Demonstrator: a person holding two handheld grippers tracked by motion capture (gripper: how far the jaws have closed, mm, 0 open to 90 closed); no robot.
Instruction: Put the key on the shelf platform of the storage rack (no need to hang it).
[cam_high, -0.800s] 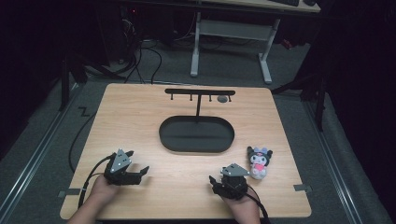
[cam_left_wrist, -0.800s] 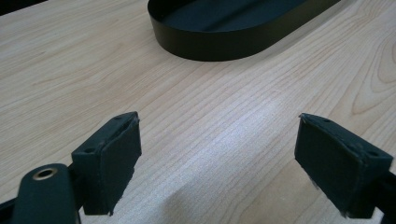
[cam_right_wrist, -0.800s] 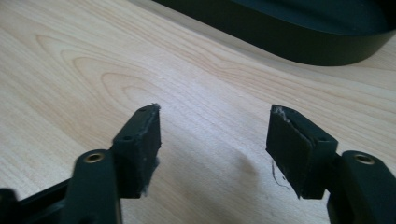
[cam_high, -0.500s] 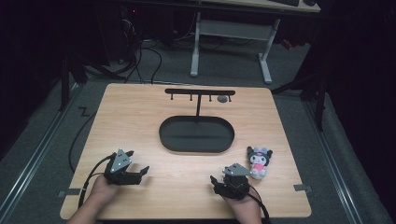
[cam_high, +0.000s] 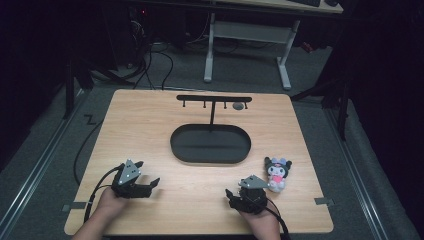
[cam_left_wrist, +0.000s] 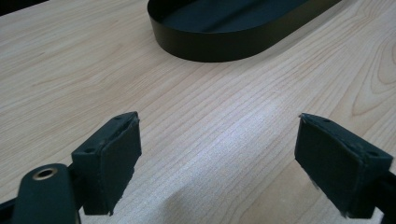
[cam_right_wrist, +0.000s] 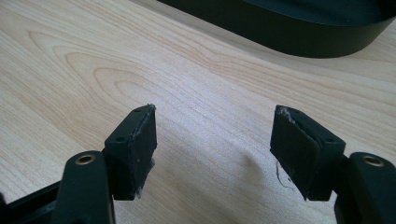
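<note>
While both hands rest low at the near edge of the table (cam_high: 150, 125), the plush toy (cam_high: 277, 174) lies just beside the right gripper (cam_high: 234, 196), a little ahead of it and on its outer side, apart from the jaws. It is a small doll with a dark head, a white face and a pink patch on its front. The right gripper is released, its jaws spread wide over bare wood in the right gripper view (cam_right_wrist: 212, 135), with nothing between the pads. Ahead of both grippers sits the black oval tray (cam_high: 210, 158), its rim crossing the top of each gripper view. The left gripper (cam_high: 150, 184), well apart from the toy on the far side of the right one, also stands released, its pads (cam_left_wrist: 116, 154) wide apart over the tabletop. Beyond the tray rises a black T-shaped rack (cam_high: 213, 99).
</note>
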